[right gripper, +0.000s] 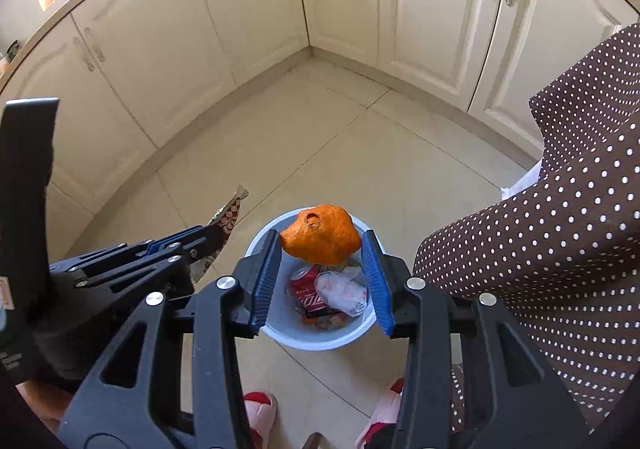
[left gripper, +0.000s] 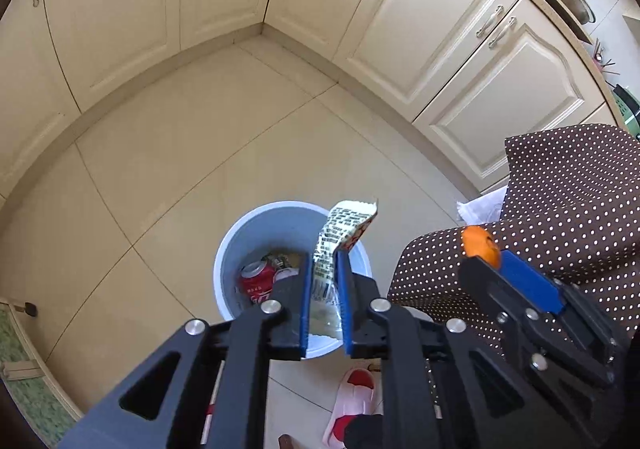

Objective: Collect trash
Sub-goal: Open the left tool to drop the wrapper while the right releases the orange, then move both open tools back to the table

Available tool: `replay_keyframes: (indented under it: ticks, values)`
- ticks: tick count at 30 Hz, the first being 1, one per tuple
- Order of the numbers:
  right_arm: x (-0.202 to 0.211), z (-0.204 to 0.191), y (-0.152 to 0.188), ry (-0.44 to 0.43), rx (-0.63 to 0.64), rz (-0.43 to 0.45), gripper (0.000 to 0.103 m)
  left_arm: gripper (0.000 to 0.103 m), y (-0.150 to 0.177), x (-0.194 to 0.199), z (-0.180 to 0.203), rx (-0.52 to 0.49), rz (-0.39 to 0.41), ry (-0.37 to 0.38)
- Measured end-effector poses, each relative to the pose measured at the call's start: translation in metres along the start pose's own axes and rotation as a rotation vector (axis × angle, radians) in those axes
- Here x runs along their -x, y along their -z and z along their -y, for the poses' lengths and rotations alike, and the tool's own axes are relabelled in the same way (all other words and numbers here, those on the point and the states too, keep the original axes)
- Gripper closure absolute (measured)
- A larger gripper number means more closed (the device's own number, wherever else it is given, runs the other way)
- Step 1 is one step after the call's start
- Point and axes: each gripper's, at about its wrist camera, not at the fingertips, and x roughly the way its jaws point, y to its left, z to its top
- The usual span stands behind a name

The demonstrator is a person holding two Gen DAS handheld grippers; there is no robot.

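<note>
Crinkled foil-and-paper wrapper, printed w/ black text and a red-white check edge, sits pinched flat between the blue ribbed pads of the left gripper; jaws narrow, closed on it, top end sticking up loose. Right gripper holds an orange peel, dimpled skin, domed shape w/ stem scar on top, clamped at the fingertips w/ jaws approx. mid-width. Both items hang over a round pale-blue plastic bin, smooth wall, open top. Inside bin: dented red drink can, crumpled clear plastic bag, misc. scraps under them. Bin stands on glossy beige floor tiles w/ thin grout lines. Cream panelled cabinet doors w/ metal handles run along two sides, meeting at a corner beyond the bin. Brown white-dotted cloth drapes close on the right side of the bin, near the right gripper's outer finger. Pink-red slippers at near edge, just short of the bin. Floor left of and beyond bin is open up to the cabinet plinth.
</note>
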Motion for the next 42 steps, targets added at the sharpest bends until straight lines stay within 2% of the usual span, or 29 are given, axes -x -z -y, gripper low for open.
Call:
replay_keyframes:
  ticks: [4, 9, 10, 42]
  values:
    - [-0.006, 0.000, -0.001, 0.009, -0.011, 0.009, 0.062, 0.088, 0.002, 0.000, -0.001, -0.009, 0.003, -0.010]
    - [-0.011, -0.002, -0.003, 0.013, -0.018, 0.013, 0.062, 0.067, -0.001, 0.003, -0.005, -0.003, 0.020, -0.036]
    - [-0.011, -0.001, -0.003, 0.013, -0.023, 0.015, 0.062, 0.066, -0.001, 0.004, -0.006, 0.002, 0.021, -0.032]
    - [-0.013, -0.002, -0.011, 0.010, -0.015, 0.037, 0.059, 0.058, -0.007, 0.022, -0.025, 0.042, 0.069, -0.056]
